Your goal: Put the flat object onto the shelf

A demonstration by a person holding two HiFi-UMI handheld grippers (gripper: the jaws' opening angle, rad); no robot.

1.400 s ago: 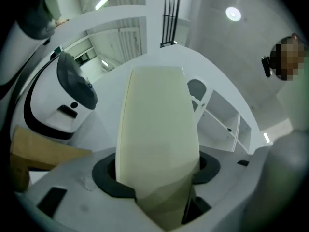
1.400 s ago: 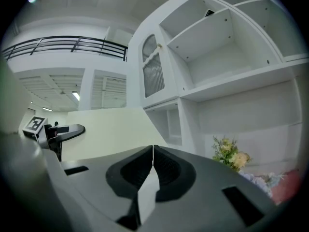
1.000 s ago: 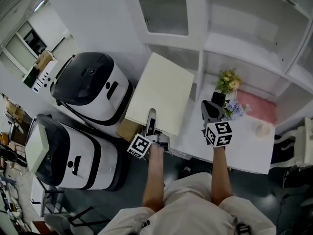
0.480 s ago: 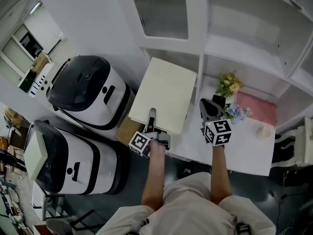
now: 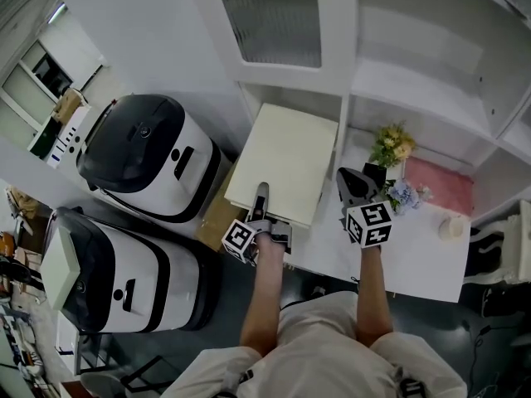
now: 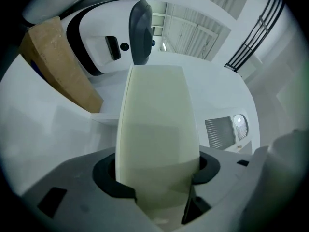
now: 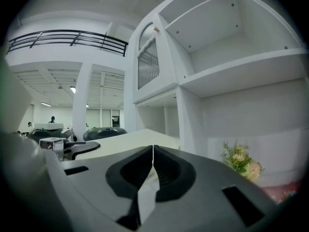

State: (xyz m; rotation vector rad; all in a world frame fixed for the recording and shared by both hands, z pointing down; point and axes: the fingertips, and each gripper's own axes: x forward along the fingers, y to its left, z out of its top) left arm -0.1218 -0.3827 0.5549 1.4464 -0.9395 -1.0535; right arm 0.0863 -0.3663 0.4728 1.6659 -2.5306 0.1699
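A large flat cream board [image 5: 286,160] is held level at its near edge by my left gripper [image 5: 261,212], which is shut on it. Its far edge reaches the lower left opening of the white shelf unit [image 5: 415,81]. In the left gripper view the board [image 6: 157,115] fills the space between the jaws of that gripper [image 6: 157,170]. My right gripper [image 5: 354,191] hovers just right of the board, over the white desk [image 5: 415,259]. Its jaws [image 7: 153,151] are shut with nothing in them, and the board [image 7: 120,141] shows to their left.
Two black-and-white machines [image 5: 149,152] [image 5: 116,264] stand left of the board, with a cardboard box [image 5: 216,218] between them and the desk. A small flower bunch [image 5: 390,143], a pink cloth [image 5: 440,185] and a small pale object [image 5: 452,226] sit on the desk at right.
The left gripper has carried the board forward and a little right, so its far edge now lies at the shelf's lower opening. The right gripper has barely moved.
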